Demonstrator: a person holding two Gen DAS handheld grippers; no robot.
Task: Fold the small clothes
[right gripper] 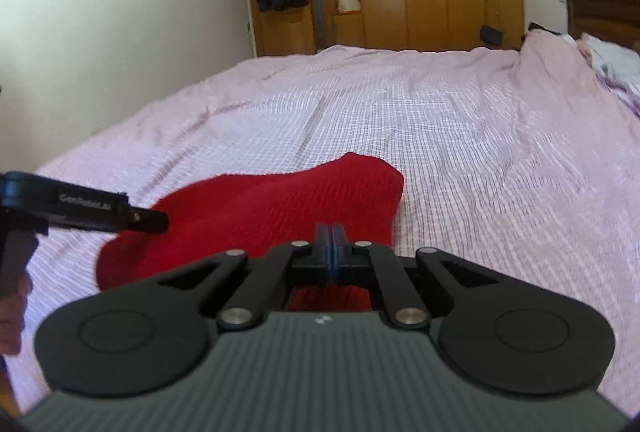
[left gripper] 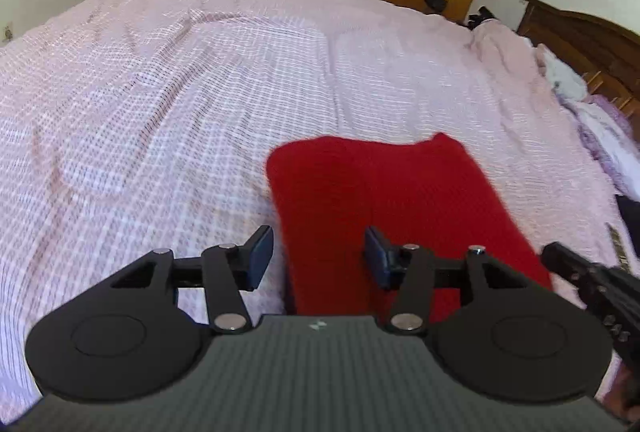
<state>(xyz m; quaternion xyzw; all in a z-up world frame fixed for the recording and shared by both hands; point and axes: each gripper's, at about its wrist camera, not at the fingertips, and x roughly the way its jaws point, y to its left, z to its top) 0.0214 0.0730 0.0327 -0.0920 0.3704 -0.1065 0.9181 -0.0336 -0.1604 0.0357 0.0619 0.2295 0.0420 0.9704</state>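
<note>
Red knitted garment (left gripper: 400,208) lies folded on our pink checked bedspread (left gripper: 200,92), lower centre. Our left gripper (left gripper: 318,258) gapes apart above its left edge, grasping nothing; our right gripper (right gripper: 332,246) is fully closed, empty.

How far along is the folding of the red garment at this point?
Done: the red knit garment lies on the pink checked bedspread as a compact, roughly rectangular bundle, so at least one fold looks made. In hand: nothing; the left gripper is open above its near edge, the right gripper shut with no cloth visibly pinched. Left: whether another fold remains cannot be told.
</note>
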